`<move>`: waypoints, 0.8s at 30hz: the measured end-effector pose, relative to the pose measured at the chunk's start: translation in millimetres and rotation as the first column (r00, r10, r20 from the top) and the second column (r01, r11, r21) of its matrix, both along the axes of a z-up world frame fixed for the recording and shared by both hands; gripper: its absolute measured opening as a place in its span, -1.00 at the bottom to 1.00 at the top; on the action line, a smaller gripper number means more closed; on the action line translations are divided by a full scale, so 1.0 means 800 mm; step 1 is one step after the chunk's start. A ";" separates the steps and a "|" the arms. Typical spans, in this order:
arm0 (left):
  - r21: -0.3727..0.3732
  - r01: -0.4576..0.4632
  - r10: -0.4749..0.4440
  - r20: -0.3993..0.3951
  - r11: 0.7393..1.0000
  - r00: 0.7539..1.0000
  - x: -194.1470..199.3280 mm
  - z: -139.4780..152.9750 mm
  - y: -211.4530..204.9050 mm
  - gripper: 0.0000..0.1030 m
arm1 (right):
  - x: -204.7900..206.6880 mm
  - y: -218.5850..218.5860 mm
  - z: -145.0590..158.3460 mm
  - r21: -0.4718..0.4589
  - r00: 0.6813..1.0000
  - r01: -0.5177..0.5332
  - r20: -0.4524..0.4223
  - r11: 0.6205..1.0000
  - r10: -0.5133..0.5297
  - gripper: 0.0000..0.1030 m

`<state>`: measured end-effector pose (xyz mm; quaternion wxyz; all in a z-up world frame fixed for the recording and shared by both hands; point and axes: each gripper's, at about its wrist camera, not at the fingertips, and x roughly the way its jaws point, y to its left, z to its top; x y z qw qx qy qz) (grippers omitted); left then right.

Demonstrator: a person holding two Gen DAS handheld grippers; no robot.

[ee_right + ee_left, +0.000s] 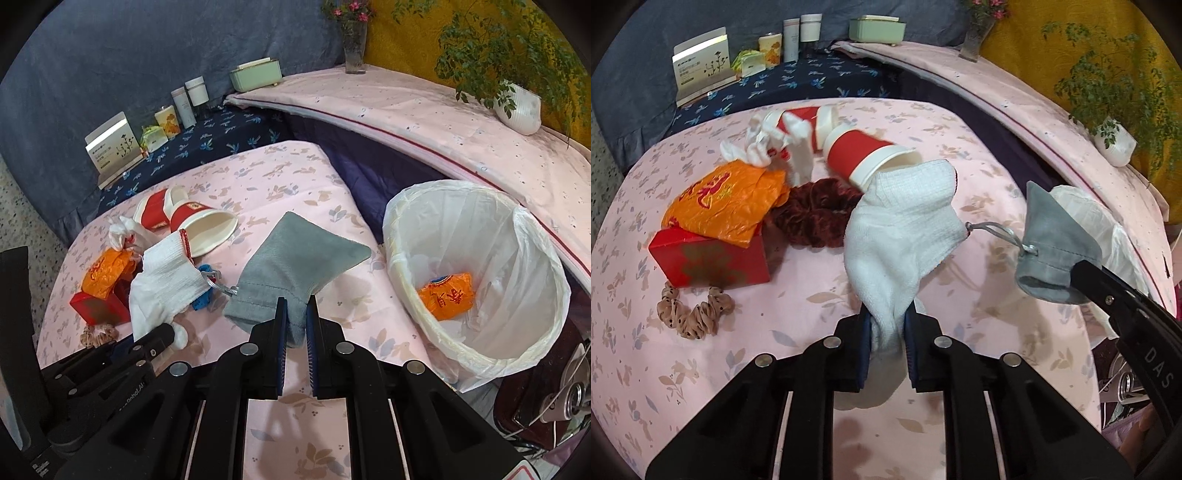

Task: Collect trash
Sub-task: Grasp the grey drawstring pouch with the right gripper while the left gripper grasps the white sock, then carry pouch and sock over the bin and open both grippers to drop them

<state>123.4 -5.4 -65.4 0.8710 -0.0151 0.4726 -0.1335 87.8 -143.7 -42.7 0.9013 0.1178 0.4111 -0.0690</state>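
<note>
Table: pink floral cloth-covered tabletop (295, 177), fills the middle of both views.
Bin: round waste bin lined with a white plastic bag (476, 280), right side of the right wrist view, just beside the table edge; crumpled orange wrapper (447, 295) lies inside at the bottom.
Pouch: grey fabric drawstring pouch (295, 262), centre of the right wrist view, raised off the cloth, mouth end pinched.
Sock: white ribbed sock (901, 236), centre of the left wrist view, hanging up from the pads.
Right gripper: right gripper (295, 325), clamped on the pouch's mouth edge.
Left gripper: left gripper (888, 332), clenched around the sock's toe end.
Cups: red and white paper cups (868, 155) lying on their sides, upper centre of the left wrist view.
Bag: crinkled orange plastic bag (724, 203), rests on the red cardboard box (709, 262), left of the left wrist view.
Scrunchies: dark red velvet scrunchie (812, 218) beside the box; beige dotted scrunchie (694, 310) at lower left.
</note>
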 end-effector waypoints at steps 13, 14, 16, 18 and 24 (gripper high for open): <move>0.001 0.094 -0.093 0.060 0.996 0.994 -0.019 0.035 -0.061 -0.71 | -0.033 -0.059 0.023 0.006 0.994 0.095 0.055 0.995 -0.095 -0.82; 0.004 0.103 -0.103 0.064 0.995 0.993 -0.020 0.037 -0.067 -0.71 | -0.036 -0.066 0.024 0.008 0.993 0.104 0.058 0.994 -0.105 -0.82; 0.007 0.122 -0.122 0.070 0.993 0.990 -0.022 0.040 -0.080 -0.71 | -0.040 -0.077 0.026 0.011 0.990 0.123 0.062 0.992 -0.123 -0.81; 0.011 0.140 -0.141 0.077 0.990 0.987 -0.025 0.044 -0.093 -0.71 | -0.045 -0.091 0.028 0.012 0.987 0.144 0.068 0.990 -0.144 -0.82; 0.028 0.213 -0.215 0.090 0.977 0.973 -0.033 0.050 -0.135 -0.71 | -0.060 -0.131 0.028 0.026 0.973 0.214 0.079 0.977 -0.215 -0.82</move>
